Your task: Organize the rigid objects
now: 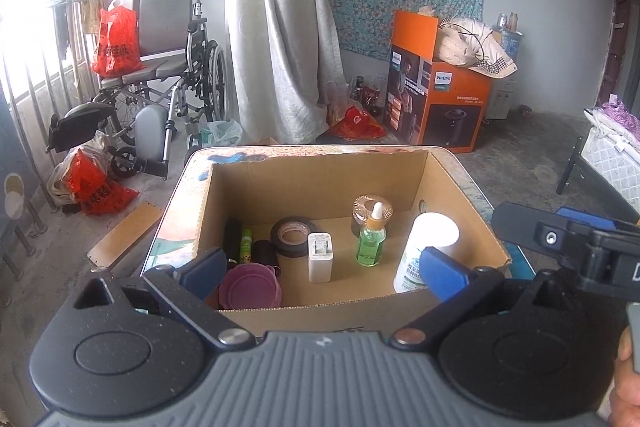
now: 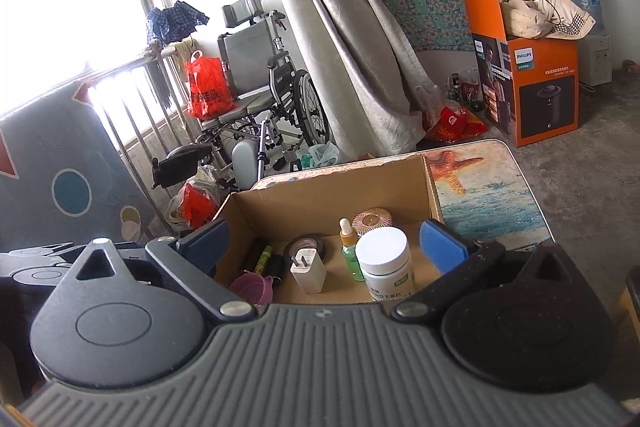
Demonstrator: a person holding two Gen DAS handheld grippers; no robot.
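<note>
An open cardboard box [image 1: 320, 187] sits on a table with a sea print [image 2: 492, 203]. Inside stand a white jar [image 2: 384, 259], a green dropper bottle [image 1: 371, 243], a white charger plug [image 1: 320, 257], a black tape roll [image 1: 294, 233], a pink cup [image 1: 248, 287], a ribbed pink glass lid [image 1: 372, 207] and some dark tubes [image 1: 232, 239]. My left gripper [image 1: 324, 273] hangs open over the box's near edge, holding nothing. My right gripper [image 2: 323, 247] is open wide above the near right of the box. The white jar stands free below its fingers, untouched.
Beyond the table are a wheelchair [image 1: 168, 67], red plastic bags [image 1: 116, 43], a long curtain [image 1: 280, 27] and an orange appliance carton [image 1: 440, 95]. A railing [image 2: 132, 107] runs along the left. A white bed frame [image 1: 612, 155] stands at the right.
</note>
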